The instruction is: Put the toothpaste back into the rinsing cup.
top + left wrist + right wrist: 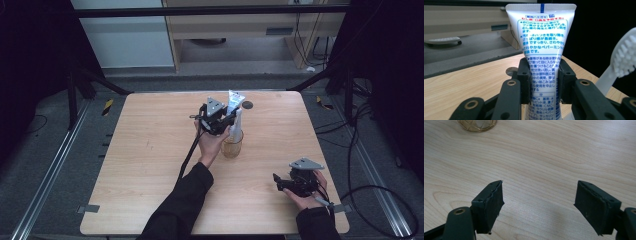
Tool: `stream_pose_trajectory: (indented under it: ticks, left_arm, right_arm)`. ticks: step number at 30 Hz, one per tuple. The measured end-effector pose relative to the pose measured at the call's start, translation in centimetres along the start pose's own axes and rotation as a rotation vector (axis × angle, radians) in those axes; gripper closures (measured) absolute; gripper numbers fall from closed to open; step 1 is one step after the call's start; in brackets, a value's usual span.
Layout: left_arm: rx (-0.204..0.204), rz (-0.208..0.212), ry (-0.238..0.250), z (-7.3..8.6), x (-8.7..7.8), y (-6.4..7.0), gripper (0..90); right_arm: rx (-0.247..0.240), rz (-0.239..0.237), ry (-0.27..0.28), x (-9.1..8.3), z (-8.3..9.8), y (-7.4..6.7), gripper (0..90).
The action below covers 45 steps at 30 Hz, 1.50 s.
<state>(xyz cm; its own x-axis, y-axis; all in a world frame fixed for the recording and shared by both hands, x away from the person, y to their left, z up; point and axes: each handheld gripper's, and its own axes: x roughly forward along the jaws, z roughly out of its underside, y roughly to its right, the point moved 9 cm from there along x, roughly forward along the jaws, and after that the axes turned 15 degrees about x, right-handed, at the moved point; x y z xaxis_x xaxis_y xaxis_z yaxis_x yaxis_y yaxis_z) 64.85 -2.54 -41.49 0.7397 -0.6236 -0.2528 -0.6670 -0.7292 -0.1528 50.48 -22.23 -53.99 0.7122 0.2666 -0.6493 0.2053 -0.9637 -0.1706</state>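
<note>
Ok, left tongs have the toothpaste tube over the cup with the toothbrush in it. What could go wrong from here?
Two risks, both judgement. The left tongs pinch the toothpaste tube across its soft middle, so it may buckle, slip or ooze. The toothbrush stands close beside the tube, and the amber cup stands free with the right tongs open and far off, so a bump could tip it.

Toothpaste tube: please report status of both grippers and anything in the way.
Left gripper shut on toothpaste tube, upright over glass cup. Right gripper open, empty, above table. Toothbrush close beside tube.
</note>
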Motion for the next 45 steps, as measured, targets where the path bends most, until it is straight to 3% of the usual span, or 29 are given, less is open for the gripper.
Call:
stream_pose_trajectory:
  ticks: [18, 23, 33, 45]
  left_arm:
    - [0.021, 0.020, -0.037, 2.0, 0.6, 0.8, 68.2]
    - [0.039, 0.027, -0.067, 2.7, 0.7, 1.1, 67.7]
    - [0.031, 0.053, -0.107, 4.1, 0.0, 1.0, 65.9]
    - [0.092, 0.060, -0.182, 6.2, -1.3, 1.4, 62.3]
  right_arm:
    - [-0.006, -0.001, -0.004, 0.1, 0.1, 0.0, 22.6]
    - [-0.006, 0.001, -0.004, 0.1, 0.1, 0.0, 22.5]
    - [-0.008, 0.003, -0.005, 0.1, 0.1, 0.0, 22.4]
    - [-0.010, 0.006, -0.011, 0.2, 0.3, 0.0, 22.4]
